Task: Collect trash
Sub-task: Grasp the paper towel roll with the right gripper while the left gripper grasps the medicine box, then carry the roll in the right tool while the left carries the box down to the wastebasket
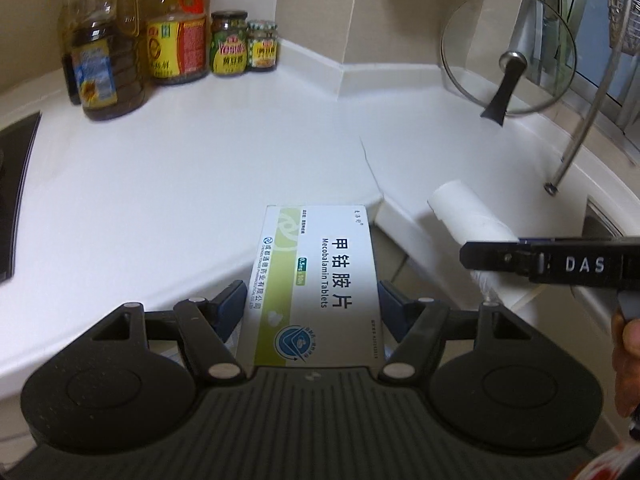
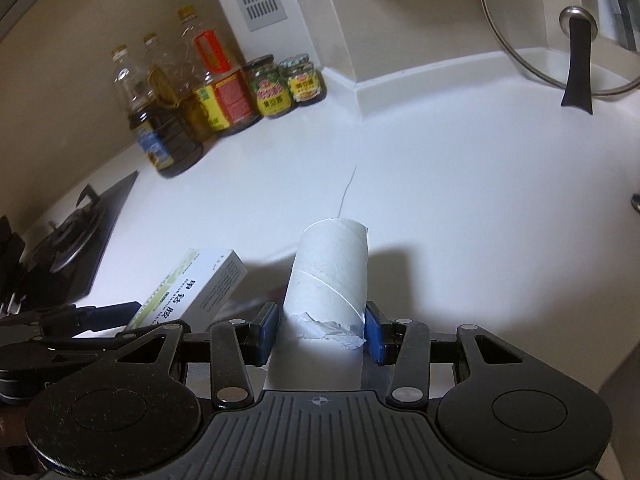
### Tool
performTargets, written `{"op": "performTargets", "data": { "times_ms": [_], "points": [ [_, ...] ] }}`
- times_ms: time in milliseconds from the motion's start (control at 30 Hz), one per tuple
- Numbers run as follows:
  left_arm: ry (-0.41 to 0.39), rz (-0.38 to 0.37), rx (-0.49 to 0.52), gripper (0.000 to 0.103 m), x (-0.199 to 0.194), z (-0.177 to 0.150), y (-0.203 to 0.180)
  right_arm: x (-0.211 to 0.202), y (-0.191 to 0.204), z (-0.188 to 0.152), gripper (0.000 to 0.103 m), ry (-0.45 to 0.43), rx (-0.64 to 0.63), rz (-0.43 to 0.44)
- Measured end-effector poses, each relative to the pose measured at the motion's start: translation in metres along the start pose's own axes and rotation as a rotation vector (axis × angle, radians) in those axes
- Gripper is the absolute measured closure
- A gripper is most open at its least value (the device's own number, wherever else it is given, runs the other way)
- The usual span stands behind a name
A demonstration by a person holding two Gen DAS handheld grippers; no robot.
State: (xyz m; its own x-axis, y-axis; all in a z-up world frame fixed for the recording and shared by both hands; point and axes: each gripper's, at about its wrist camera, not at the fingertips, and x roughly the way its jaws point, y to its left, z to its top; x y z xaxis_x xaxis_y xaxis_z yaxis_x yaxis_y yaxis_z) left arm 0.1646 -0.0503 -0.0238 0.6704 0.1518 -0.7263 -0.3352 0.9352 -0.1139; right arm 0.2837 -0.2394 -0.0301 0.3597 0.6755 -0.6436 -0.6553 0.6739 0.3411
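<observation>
My left gripper is shut on a white and green medicine box, with the blue pads pressing its two long sides, held above the front edge of the white counter. The same medicine box shows at the lower left of the right wrist view. My right gripper is shut on a white cardboard paper roll tube with a torn flap near the pads. In the left wrist view the paper roll tube sticks out of the right gripper at the right.
Oil bottles and two sauce jars stand in the back left corner. A glass pot lid leans against the back wall at the right. A black gas stove lies at the left. A metal rack leg stands at the right.
</observation>
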Motion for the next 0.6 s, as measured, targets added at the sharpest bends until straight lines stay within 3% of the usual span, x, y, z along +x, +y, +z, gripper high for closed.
{"op": "performTargets", "data": {
  "times_ms": [333,600],
  "points": [
    [0.111,-0.027,-0.042,0.035,0.004,-0.053,0.012,0.000,0.021,-0.040,0.058,0.093,-0.077,-0.001],
    [0.184,-0.023,-0.095,0.035,0.021,-0.074,0.026,0.022,0.028,-0.061,0.058,0.181,-0.131,-0.005]
  ]
}}
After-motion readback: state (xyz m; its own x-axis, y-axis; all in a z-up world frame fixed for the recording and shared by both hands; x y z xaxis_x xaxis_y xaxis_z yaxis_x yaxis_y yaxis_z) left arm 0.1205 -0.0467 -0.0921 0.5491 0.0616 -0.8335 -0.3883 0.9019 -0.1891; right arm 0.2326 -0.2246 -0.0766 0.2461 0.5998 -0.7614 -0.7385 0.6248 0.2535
